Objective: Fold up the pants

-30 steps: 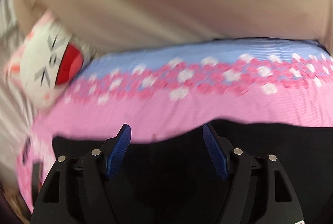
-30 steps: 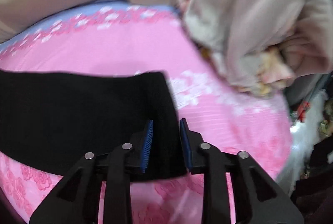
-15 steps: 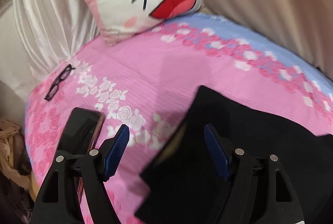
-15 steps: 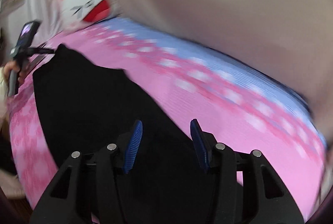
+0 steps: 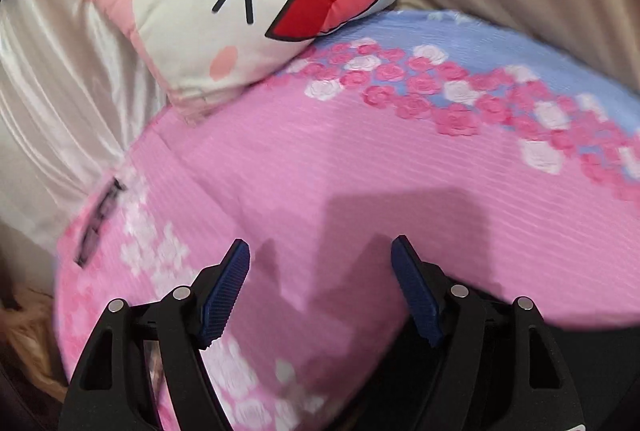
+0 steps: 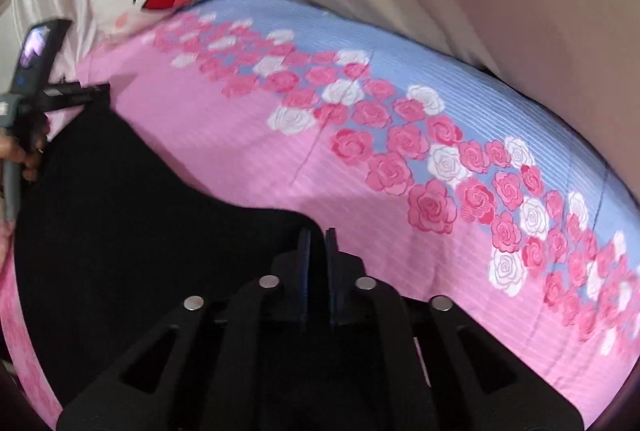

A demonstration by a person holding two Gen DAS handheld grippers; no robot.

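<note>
Black pants (image 6: 132, 239) lie on a pink rose-print bedspread (image 6: 248, 151). The right gripper (image 6: 316, 251) is clenched on the pants' edge nearest the blue border. The left gripper (image 5: 320, 283) is spread wide, holding nothing, pants just beside it.

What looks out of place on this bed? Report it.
A dark blurred object, perhaps eyeglasses, lies loose on the pink bedsheet near its edge. The black pants lie uneven, their far edge wavy rather than straight.
</note>
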